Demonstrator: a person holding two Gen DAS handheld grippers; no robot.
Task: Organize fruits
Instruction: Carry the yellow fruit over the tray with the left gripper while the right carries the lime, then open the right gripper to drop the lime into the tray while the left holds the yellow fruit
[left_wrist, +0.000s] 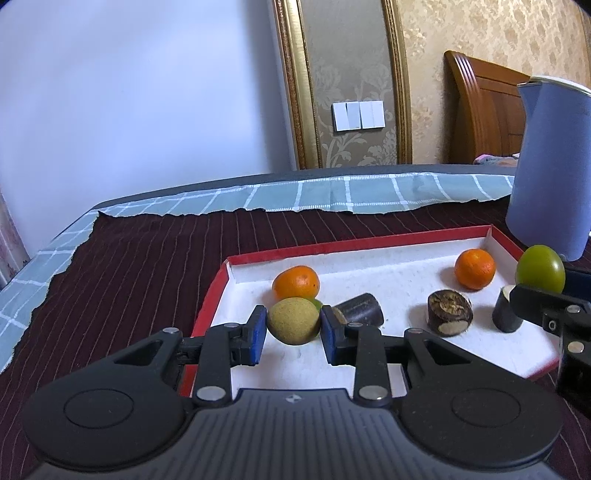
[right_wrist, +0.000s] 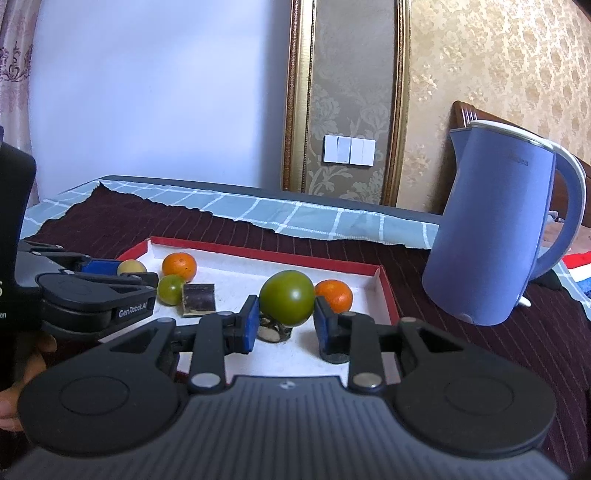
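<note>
A red-rimmed white tray (left_wrist: 388, 243) lies on a dark striped cloth. My left gripper (left_wrist: 293, 326) is shut on a yellowish-brown round fruit (left_wrist: 293, 321), held just over the tray's left part. My right gripper (right_wrist: 284, 319) is shut on a green fruit (right_wrist: 287, 297), held above the tray; it also shows in the left wrist view (left_wrist: 540, 274). Two oranges (left_wrist: 295, 282) (left_wrist: 474, 268), a small green fruit (right_wrist: 171, 289) and dark cylindrical pieces (left_wrist: 450, 312) (left_wrist: 362, 309) lie in the tray.
A blue electric kettle (right_wrist: 498, 229) stands on the cloth right of the tray. A teal checked cloth (left_wrist: 332, 192) covers the far table edge. A wall with light switches (left_wrist: 357, 115) is behind. A hand (right_wrist: 22, 354) holds the left gripper.
</note>
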